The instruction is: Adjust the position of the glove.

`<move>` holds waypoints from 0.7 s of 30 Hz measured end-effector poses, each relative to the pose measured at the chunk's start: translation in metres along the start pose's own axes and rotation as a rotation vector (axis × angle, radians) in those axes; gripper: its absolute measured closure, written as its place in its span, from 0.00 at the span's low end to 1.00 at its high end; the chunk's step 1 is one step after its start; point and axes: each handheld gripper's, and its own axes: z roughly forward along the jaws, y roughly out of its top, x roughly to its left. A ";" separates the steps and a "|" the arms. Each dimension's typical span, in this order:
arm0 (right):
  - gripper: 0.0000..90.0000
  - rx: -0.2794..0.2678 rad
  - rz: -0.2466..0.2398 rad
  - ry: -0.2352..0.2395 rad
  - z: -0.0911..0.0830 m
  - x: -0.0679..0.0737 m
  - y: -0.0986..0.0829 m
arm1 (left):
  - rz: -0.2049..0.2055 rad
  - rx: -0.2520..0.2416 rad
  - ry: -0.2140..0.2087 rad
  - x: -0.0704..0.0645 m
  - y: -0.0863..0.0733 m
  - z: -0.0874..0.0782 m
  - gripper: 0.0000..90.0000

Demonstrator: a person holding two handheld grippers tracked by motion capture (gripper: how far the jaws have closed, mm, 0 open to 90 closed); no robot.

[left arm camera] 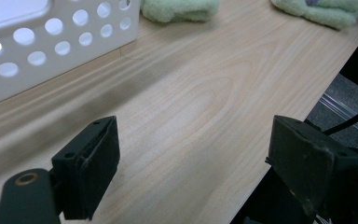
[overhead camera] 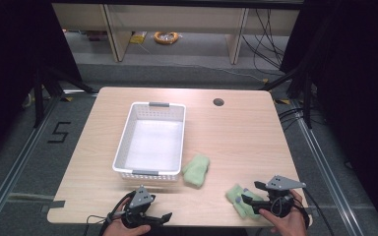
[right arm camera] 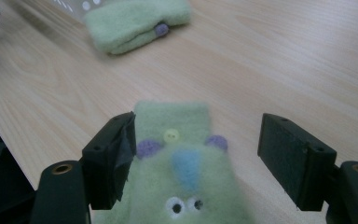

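The right tool [right arm camera: 193, 158] is spread wide, its two black jaws standing on either side of a pale green fleece mitten [right arm camera: 182, 163] without pinching it. In the right gripper view the mitten lies flat on the desk [right arm camera: 284, 60] between the jaws, its long axis running straight away from the tool, cuff end farthest off. The jaw on the left of that view looks to be touching or almost touching the mitten's edge, while the other jaw stands clear of it.

The mitten has a stitched face: two small white eyes, a blue triangular nose, a pale yellow button above it and a purple knob on each side. The fabric is soft and fuzzy, so it will likely squash when gripped.

Taking the white perforated basket [overhead camera: 150, 140] as the landmark: in the high view this mitten [overhead camera: 239, 198] sits well to the right of the basket and nearer the person, close to the desk's front edge. The right tool [overhead camera: 251, 204] is right at it.

A second green mitten [overhead camera: 196, 170], folded, lies just beside the basket's near right corner.

The left tool [overhead camera: 158, 219] is also open and empty, hovering over bare desk just in front of the basket, well apart from both mittens. The right hand is therefore the nearer one for the grasp.
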 end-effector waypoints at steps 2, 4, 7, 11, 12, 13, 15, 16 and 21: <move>0.34 -0.002 -0.010 -0.007 0.000 0.000 0.000 | -0.010 -0.014 -0.005 -0.001 0.000 0.001 0.18; 0.35 0.002 -0.029 0.006 0.000 -0.001 0.002 | -0.010 -0.010 -0.007 -0.001 0.000 0.000 0.18; 0.36 -0.007 -0.022 0.003 0.000 0.001 0.004 | 0.002 0.003 0.004 0.000 0.000 0.000 0.18; 0.38 -0.006 -0.043 0.008 0.000 0.003 0.009 | -0.011 -0.013 -0.005 -0.001 0.000 0.001 0.18; 0.39 0.003 -0.019 0.015 0.000 0.005 0.010 | -0.023 -0.025 -0.003 -0.002 0.000 0.001 0.18; 0.40 -0.011 -0.072 0.010 0.001 0.002 0.012 | -0.022 -0.024 -0.003 -0.002 0.000 0.002 0.18; 0.41 -0.011 -0.083 0.015 0.001 0.003 0.016 | -0.024 -0.025 -0.003 -0.002 0.000 0.002 0.18; 0.41 -0.012 -0.081 0.030 0.002 0.003 0.018 | -0.024 -0.025 -0.004 -0.002 0.000 0.002 0.18; 0.43 -0.017 -0.096 0.027 0.003 0.007 0.030 | -0.006 0.002 -0.005 0.001 0.000 0.000 0.18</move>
